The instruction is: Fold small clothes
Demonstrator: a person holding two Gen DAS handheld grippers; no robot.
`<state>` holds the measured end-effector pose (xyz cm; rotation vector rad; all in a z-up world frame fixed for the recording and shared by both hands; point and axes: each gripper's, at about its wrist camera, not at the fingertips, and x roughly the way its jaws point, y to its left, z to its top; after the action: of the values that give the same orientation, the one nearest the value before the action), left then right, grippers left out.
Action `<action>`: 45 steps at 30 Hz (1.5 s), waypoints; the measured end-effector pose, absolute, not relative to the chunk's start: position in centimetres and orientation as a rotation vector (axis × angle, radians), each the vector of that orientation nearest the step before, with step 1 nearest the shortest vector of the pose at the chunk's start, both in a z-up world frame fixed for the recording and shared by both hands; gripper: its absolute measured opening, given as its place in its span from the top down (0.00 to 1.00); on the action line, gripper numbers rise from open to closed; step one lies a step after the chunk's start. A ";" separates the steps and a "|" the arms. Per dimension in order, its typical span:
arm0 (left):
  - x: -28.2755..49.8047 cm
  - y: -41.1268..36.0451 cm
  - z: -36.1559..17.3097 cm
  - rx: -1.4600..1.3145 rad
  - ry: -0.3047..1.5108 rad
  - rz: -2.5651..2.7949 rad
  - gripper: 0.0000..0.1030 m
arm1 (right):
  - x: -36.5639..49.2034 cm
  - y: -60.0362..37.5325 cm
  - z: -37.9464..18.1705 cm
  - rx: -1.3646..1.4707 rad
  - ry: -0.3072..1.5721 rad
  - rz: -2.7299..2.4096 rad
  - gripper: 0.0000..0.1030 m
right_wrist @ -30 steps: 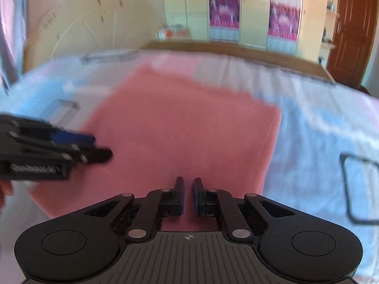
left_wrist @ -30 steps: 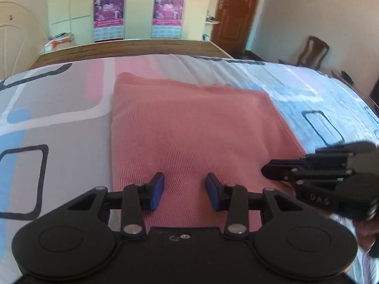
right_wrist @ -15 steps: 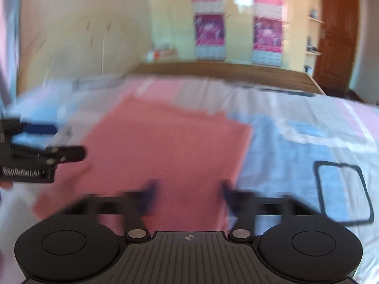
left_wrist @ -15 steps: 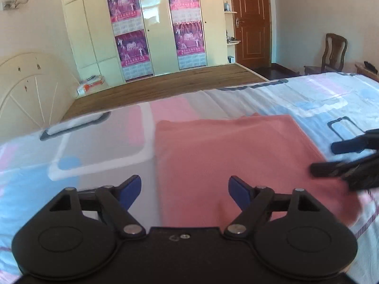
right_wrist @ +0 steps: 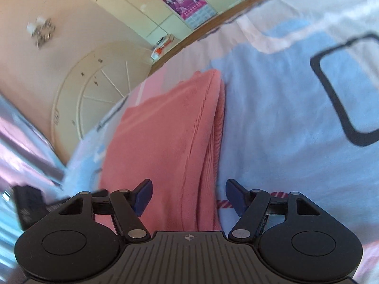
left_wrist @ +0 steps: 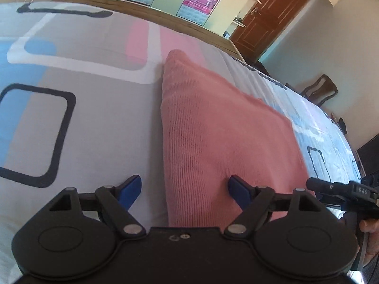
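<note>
You see a salmon-pink ribbed cloth (left_wrist: 213,127) on a bedsheet (left_wrist: 99,123) of grey, light blue, pink and white with black rounded rectangles, and your black grippers have blue pads (left_wrist: 129,190).

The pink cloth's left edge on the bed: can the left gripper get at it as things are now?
Probably yes. The left gripper is open and straddles the left edge of the pink cloth, one blue finger over the bedsheet, the other over the cloth. Nothing lies between them and the edge.
</note>
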<state>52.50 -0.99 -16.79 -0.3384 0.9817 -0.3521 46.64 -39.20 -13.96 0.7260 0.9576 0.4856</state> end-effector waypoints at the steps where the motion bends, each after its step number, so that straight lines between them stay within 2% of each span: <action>1: 52.6 -1.1 -16.9 -0.348 0.981 -0.355 0.22 | 47.1 -39.4 -14.3 0.755 0.963 0.496 0.34; 5: 53.2 -3.2 -17.2 -0.355 0.974 -0.359 0.23 | 48.8 -37.6 -14.5 0.743 0.956 0.532 0.35; 6: 53.4 -4.0 -17.0 -0.324 0.976 -0.344 0.25 | 49.0 -36.6 -14.3 0.693 0.949 0.541 0.42; 7: 53.4 -4.7 -16.7 -0.270 0.980 -0.330 0.34 | 49.1 -35.7 -13.8 0.626 0.945 0.527 0.50; 8: 53.8 -5.6 -16.1 -0.214 0.974 -0.325 0.43 | 49.2 -34.7 -13.3 0.537 0.944 0.501 0.68; 9: 53.8 -6.4 -15.5 -0.164 0.967 -0.313 0.51 | 49.2 -33.8 -12.8 0.455 0.941 0.482 0.77; 10: 53.4 -7.5 -14.7 -0.097 0.957 -0.295 0.59 | 49.2 -33.3 -12.3 0.407 0.933 0.475 0.79; 13: 52.3 -10.2 -13.0 0.098 0.904 -0.262 0.69 | 48.3 -31.0 -10.5 0.212 0.884 0.447 0.81; 24: 50.0 -9.2 -9.5 0.201 0.805 -0.297 0.71 | 44.7 -26.6 -6.2 0.041 0.767 0.419 0.82; 30: 49.5 -2.9 -8.1 0.179 0.768 -0.248 0.71 | 44.4 -19.8 -4.5 -0.012 0.733 0.465 0.82; 36: 47.8 7.2 -7.0 0.144 0.779 -0.131 0.70 | 44.8 -10.0 -4.7 -0.037 0.727 0.583 0.82; 38: 46.9 10.0 -7.3 0.144 0.809 -0.087 0.63 | 44.8 -6.8 -5.3 -0.043 0.738 0.627 0.82; 40: 46.2 12.6 -8.3 0.152 0.848 -0.029 0.36 | 44.8 -3.7 -6.8 -0.060 0.779 0.648 0.82; 41: 45.8 13.8 -9.3 0.167 0.858 0.019 0.40 | 44.8 -2.7 -7.8 -0.077 0.803 0.645 0.82; 42: 45.8 14.9 -10.6 0.173 0.908 0.033 0.49 | 45.0 -1.8 -9.2 -0.099 0.831 0.618 0.82; 45: 45.1 17.5 -12.0 0.005 0.903 -0.042 0.50 | 45.7 -2.4 -12.5 -0.025 0.895 0.569 0.82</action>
<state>45.12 17.53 -12.03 0.0051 0.9032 -0.0424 45.72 -2.41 -12.50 -0.0252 0.8951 0.5694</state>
